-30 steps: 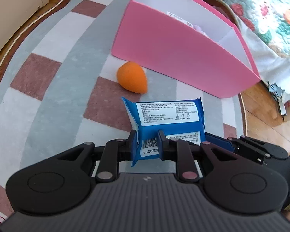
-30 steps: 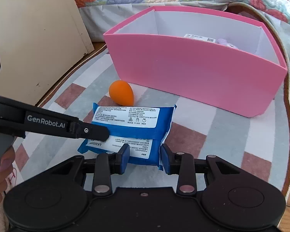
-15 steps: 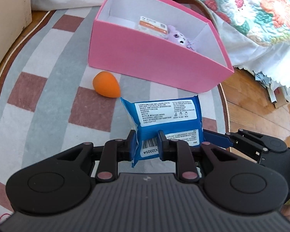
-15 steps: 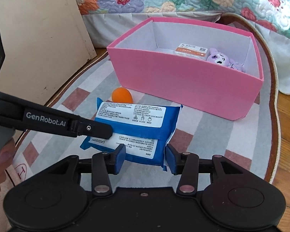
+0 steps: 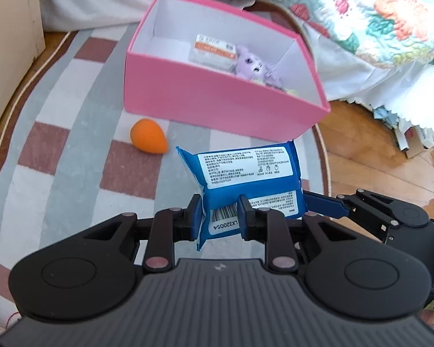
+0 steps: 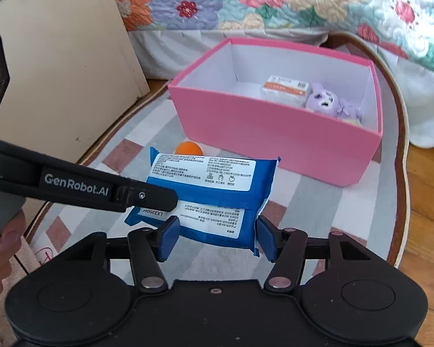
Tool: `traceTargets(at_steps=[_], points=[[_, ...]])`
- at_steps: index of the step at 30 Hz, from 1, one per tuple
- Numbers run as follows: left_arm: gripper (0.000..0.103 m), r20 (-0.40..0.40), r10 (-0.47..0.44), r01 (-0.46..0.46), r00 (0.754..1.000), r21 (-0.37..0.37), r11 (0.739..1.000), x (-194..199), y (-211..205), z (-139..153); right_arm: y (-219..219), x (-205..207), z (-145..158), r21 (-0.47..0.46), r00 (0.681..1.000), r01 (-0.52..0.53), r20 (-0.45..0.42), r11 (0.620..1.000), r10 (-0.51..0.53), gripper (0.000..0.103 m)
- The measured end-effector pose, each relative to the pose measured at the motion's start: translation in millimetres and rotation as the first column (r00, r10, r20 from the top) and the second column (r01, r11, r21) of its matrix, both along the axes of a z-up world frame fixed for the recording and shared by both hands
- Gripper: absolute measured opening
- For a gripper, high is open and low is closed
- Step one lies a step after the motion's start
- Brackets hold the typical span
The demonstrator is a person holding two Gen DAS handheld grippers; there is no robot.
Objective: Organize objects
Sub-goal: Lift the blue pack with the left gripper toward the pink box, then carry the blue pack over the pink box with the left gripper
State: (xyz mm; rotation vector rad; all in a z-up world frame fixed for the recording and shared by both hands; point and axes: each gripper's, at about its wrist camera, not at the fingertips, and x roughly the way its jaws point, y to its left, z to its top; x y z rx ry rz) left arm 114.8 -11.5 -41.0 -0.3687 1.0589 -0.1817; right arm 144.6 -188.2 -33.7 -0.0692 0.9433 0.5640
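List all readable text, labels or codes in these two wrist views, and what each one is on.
"GenRobot.AI": on the side of the left gripper, in the right wrist view.
"LX32005": partial code, beside the barcode on the blue wipes pack; its end is hidden.
White labels on the pack: fine print, too small to read.
Orange and white packet in the pink box: print too blurred to read.
Red scribble on the rug: unreadable.

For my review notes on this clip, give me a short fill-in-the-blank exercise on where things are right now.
1. The left gripper is shut on the ____ wipes pack.
2. The purple plush toy lies inside the ____ box.
3. The orange egg-shaped sponge lies on the ____ rug, outside the box.

Missing words: blue; pink; checked
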Motion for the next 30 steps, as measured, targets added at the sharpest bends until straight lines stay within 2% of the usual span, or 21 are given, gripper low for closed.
traceTargets(at_steps=[6, 16, 21, 30], points=[[0.025, 0.016, -0.041, 0.040, 0.999, 0.048, 0.998, -2.7, -2.0, 22.4, 2.3, -3.4, 22.9, 0.014, 1.000, -0.015, 0.000, 1.000, 0.015, 0.069], [0.026, 0.035, -0.063, 0.061, 0.997, 0.051, 0.997, -9.3, -0.2, 44.8, 7.0, -11.2, 43.9, -0.011, 0.999, -0.036, 0.037, 0.999, 0.036, 0.070], [0.026, 0.060, -0.070, 0.066, 0.996, 0.074, 0.995, -10.8, 1.2, 57.4, 5.6, -12.1, 52.4, 0.023, 0.999, -0.040, 0.004, 0.999, 0.039, 0.070], [0.026, 0.078, -0.091, 0.084, 0.993, 0.083, 0.993, -11.6, -1.3, 67.3, 3.0, -14.9, 59.9, 0.041, 0.999, -0.035, 0.033, 0.999, 0.034, 0.070]])
